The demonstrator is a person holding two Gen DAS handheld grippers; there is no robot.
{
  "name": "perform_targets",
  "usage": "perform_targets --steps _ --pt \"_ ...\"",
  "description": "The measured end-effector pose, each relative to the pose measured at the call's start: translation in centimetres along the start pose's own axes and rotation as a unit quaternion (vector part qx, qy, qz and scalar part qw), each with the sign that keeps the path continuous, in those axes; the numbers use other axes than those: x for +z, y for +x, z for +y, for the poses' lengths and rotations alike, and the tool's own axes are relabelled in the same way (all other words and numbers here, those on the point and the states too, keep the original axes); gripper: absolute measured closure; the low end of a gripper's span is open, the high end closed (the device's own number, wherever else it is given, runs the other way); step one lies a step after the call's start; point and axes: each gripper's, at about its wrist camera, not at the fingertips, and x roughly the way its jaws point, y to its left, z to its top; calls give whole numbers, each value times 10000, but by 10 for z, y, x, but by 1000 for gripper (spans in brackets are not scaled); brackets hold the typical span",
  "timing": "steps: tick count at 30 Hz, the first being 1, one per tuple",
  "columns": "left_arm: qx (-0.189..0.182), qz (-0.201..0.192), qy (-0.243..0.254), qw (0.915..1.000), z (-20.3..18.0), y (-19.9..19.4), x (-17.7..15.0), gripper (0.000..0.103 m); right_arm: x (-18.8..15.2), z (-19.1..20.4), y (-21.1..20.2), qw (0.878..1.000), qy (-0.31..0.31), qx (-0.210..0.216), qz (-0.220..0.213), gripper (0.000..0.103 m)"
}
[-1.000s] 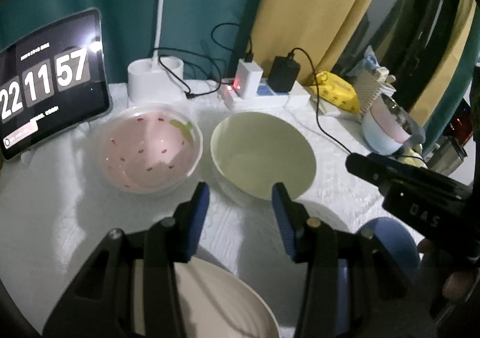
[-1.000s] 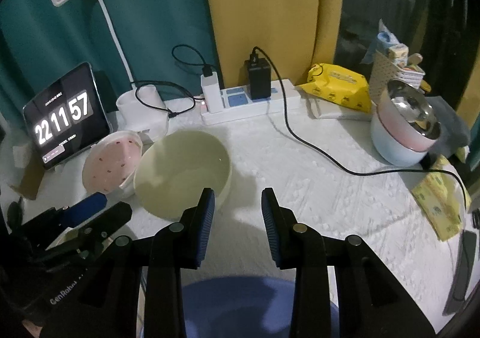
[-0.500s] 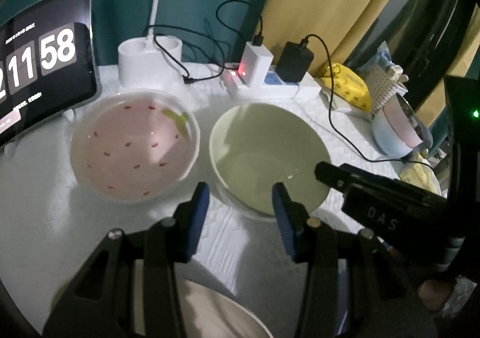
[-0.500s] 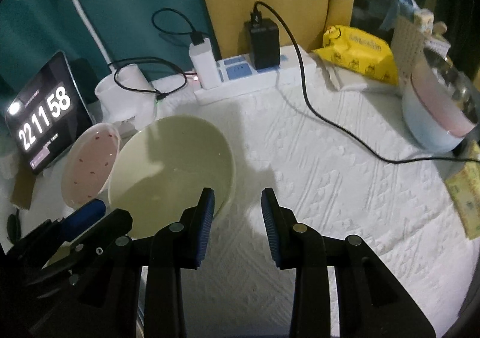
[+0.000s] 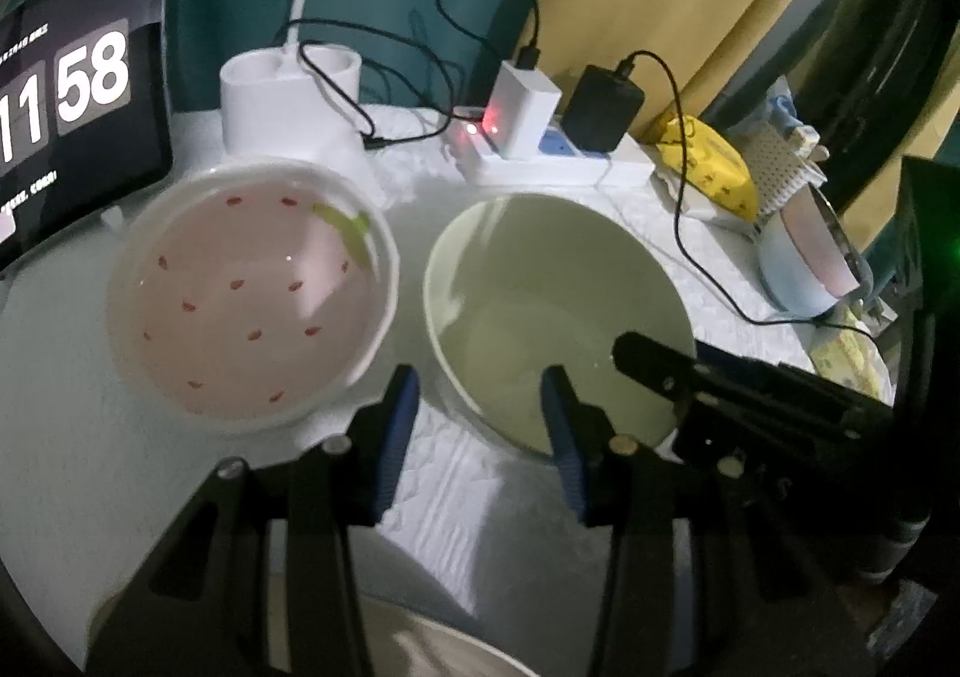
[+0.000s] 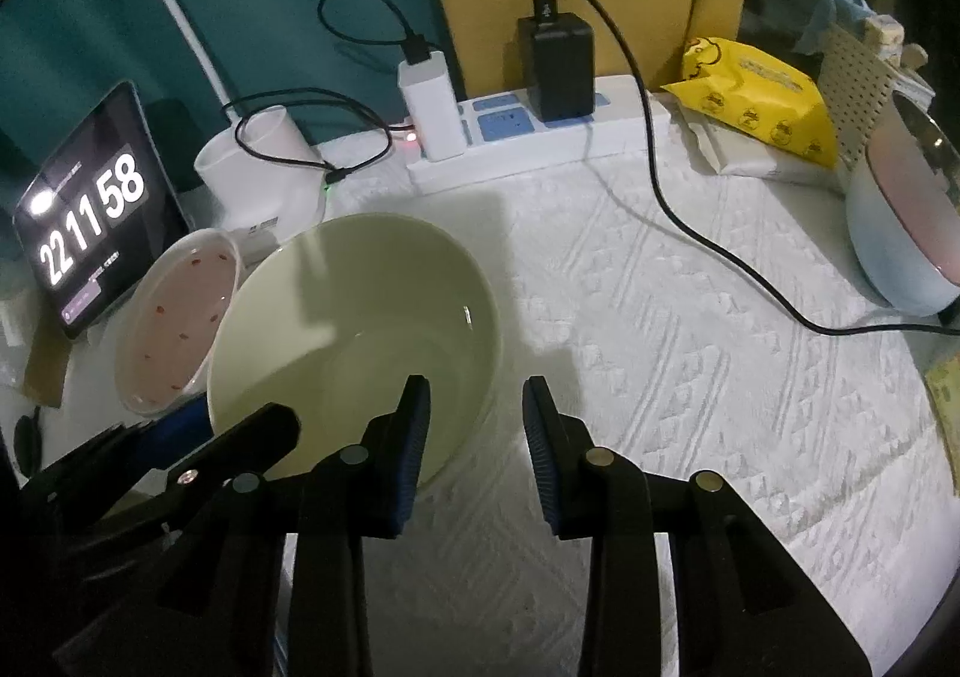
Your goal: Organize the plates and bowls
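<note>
at the bottom centre of each wrist view: a pair of black arms with blue pads, pointing steeply down at the table.
left gripper [image 5: 480,386]: jaws have just been closing, now a narrow gap, nothing pinched; the near-left rim of the green bowl [image 5: 540,293] sits in the gap, pads not pressing it.
right gripper [image 6: 474,398]: jaws also just closing, narrow gap, nothing held; its left pad hangs over the bowl's inside, its right pad over bare cloth, the bowl's right rim between them.
green bowl [image 6: 360,329]: upright on the white tablecloth [image 6: 690,377], empty, pale green.
pink bowl [image 5: 252,293]: at 9 o'clock of the green bowl, just beside it, upright, red specks inside.
cream dish [image 5: 432,647]: at 6 o'clock in the left view, under the gripper arms, only partly seen.
power strip [image 6: 540,137]: at 12 o'clock, white and black chargers plugged in.
tablet clock [image 6: 90,209]: at 10 o'clock, propped up.
stacked bowls [image 6: 906,233]: at 3 o'clock, well apart, blue outside, pink inside.
yellow pack [image 6: 756,101]: at 1 o'clock.
</note>
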Motion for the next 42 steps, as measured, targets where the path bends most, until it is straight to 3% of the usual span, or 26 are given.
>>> perform_targets --steps 19,42 --pt "45 -185 160 9997 -4 -10 -7 66 -4 9 -8 9995 -242 -105 -166 78" --pt "87 -781 324 9964 -18 -69 -20 66 -17 23 -73 9965 -321 -3 -770 78"
